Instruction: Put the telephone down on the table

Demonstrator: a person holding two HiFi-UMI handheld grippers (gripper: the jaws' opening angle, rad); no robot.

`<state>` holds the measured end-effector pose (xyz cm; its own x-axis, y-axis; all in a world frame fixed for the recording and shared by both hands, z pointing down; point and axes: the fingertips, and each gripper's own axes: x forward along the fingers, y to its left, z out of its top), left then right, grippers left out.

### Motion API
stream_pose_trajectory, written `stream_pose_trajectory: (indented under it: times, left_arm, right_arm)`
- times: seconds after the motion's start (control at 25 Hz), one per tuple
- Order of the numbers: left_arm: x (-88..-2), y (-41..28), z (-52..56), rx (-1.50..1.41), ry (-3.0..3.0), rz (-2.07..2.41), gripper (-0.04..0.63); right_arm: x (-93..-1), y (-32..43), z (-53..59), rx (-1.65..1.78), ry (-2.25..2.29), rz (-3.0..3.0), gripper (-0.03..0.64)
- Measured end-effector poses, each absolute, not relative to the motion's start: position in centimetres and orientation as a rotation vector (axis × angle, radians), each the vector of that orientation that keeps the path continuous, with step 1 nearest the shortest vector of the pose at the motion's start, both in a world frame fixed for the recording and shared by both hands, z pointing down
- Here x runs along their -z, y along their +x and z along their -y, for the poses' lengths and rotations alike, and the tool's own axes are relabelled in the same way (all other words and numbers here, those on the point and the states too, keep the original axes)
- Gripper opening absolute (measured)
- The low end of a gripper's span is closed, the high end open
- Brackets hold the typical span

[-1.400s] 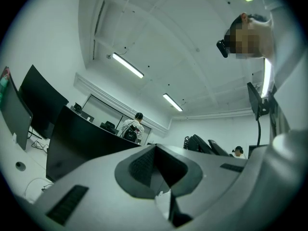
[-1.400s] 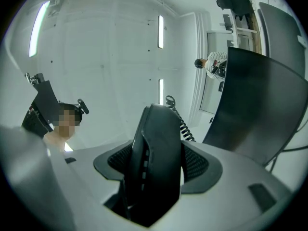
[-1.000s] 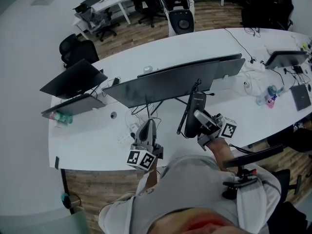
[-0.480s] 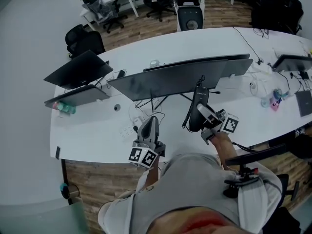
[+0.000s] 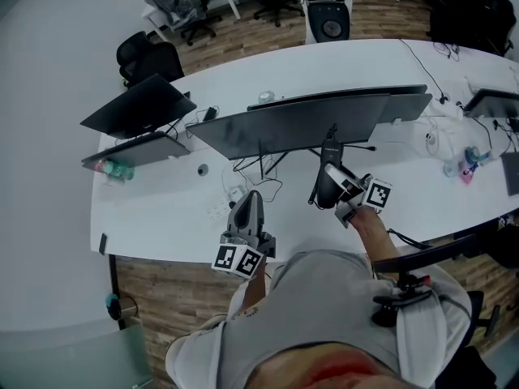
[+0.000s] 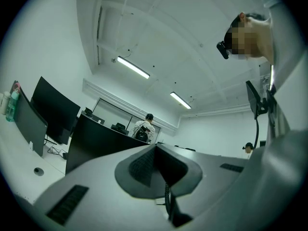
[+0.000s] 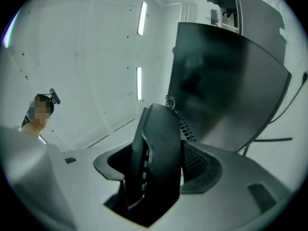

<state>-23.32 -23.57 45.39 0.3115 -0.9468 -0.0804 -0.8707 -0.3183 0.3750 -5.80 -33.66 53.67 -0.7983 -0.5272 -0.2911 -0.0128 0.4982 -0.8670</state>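
Observation:
The telephone is a black handset [image 5: 326, 156] with a coiled cord [image 7: 185, 126]. My right gripper [image 5: 334, 178] is shut on it and holds it upright just above the white table [image 5: 162, 209], below the big monitor [image 5: 300, 124]. In the right gripper view the handset [image 7: 161, 138] fills the space between the jaws, with the monitor's back [image 7: 226, 81] right behind it. My left gripper [image 5: 248, 201] is over the table's near edge, pointing up and away, shut with nothing in it. In its own view the left gripper [image 6: 155, 165] shows its pads together.
A second dark monitor [image 5: 134, 108] and a bottle [image 5: 117, 170] stand at the table's left end. Loose cables [image 5: 255, 168] and a white power strip [image 5: 217, 211] lie under the big monitor. A chair armrest [image 5: 422, 254] is at my right. More clutter sits at the far right.
My right gripper has carried the handset a little forward, closer to the big monitor's foot and the tabletop. My left gripper has stayed where it was, still shut.

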Motion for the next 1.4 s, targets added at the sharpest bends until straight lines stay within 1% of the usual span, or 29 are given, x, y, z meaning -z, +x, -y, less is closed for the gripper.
stream_pose_trajectory:
  times: [0.28,0.92,1.4]
  left_arm:
    - [-45.6,-23.5,23.7,0.412,2.310,1.661,0.011]
    - [-45.8,-23.7,23.7,0.380,2.294,1.678,0.011]
    - [-45.7,-24.2,22.8,0.358,2.279,1.699,0.011]
  right_arm:
    - [-60.9,-7.3,34.8,1.399,-0.522,-2.269,0.301]
    - [-82.9,-8.0,35.0,1.715,-0.888,-2.476,0.301]
    - [-89.2,-8.4,34.8,1.778,-1.050,-2.611,0.301]
